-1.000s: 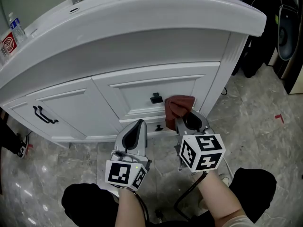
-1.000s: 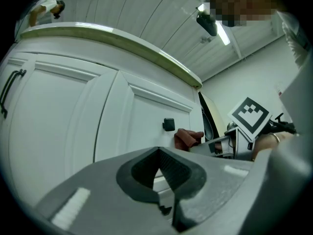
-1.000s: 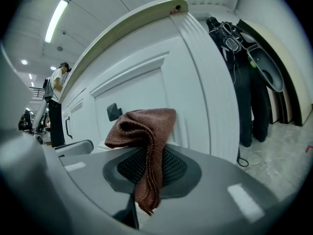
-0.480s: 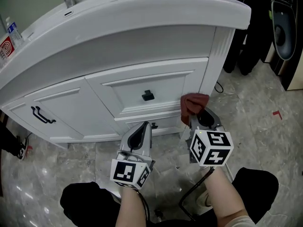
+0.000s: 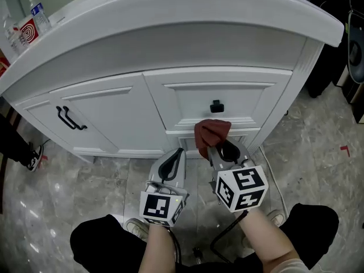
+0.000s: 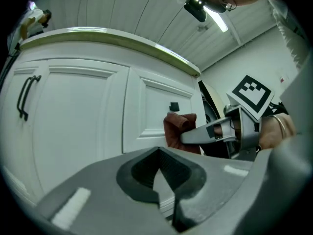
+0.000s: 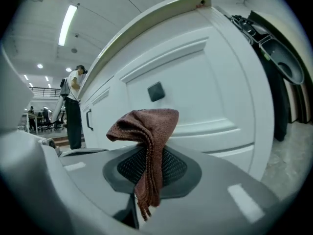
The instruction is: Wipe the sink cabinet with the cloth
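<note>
The white sink cabinet [image 5: 170,104] fills the head view, with a drawer carrying a black knob [image 5: 216,106] and a door with a black handle [image 5: 70,119]. A brown cloth [image 5: 211,133] is pinched in my right gripper [image 5: 219,148], which is shut on it just below the drawer front. In the right gripper view the cloth [image 7: 146,131] bunches above the jaws before the drawer panel [image 7: 195,82]. My left gripper [image 5: 172,162] is shut and holds nothing, a little left of the right one and short of the cabinet. From the left gripper view, the cloth [image 6: 178,131] shows beside the drawer.
A marbled grey floor [image 5: 318,152] lies around the cabinet. A bottle [image 5: 38,10] and a red-and-white packet [image 5: 25,30] stand on the countertop at the far left. Dark equipment [image 5: 355,44] stands at the right edge. A person [image 7: 73,106] stands far off behind.
My right gripper with the cloth has moved left along the cabinet front, from the right corner post back under the drawer knob. The left gripper kept its place beside it.
</note>
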Motion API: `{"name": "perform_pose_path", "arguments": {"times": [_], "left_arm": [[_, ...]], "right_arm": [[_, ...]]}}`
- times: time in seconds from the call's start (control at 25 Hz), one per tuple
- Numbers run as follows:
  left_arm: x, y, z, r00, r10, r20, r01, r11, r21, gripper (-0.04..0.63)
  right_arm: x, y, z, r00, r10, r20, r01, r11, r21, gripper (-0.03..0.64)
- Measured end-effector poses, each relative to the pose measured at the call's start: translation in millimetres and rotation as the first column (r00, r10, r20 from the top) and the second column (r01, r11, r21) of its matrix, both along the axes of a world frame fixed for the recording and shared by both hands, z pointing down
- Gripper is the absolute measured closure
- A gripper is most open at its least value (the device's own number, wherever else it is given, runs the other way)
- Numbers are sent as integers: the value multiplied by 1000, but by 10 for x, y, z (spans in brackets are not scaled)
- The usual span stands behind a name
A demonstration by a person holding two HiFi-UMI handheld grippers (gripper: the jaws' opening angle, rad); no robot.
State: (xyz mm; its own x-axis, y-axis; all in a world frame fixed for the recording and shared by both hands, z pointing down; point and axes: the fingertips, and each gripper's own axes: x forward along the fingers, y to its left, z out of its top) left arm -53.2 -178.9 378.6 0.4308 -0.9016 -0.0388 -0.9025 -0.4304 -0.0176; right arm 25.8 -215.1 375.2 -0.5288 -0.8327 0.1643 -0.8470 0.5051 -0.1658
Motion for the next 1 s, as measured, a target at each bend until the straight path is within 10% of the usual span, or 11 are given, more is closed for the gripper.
{"name": "perform_pose_path", "arguments": {"times": [0.44,1.0], "left_arm": [[-797,-12,307,989,-128,-69,124,991,-58,595],[-712,-68,401,994,-80,-77,74,995,-70,595]], "right_arm": [[-1014,25,699,985,-166,-34,162,982,-96,526],[-887,-198,903,996,-83,-26,79,989,-122,525]]}}
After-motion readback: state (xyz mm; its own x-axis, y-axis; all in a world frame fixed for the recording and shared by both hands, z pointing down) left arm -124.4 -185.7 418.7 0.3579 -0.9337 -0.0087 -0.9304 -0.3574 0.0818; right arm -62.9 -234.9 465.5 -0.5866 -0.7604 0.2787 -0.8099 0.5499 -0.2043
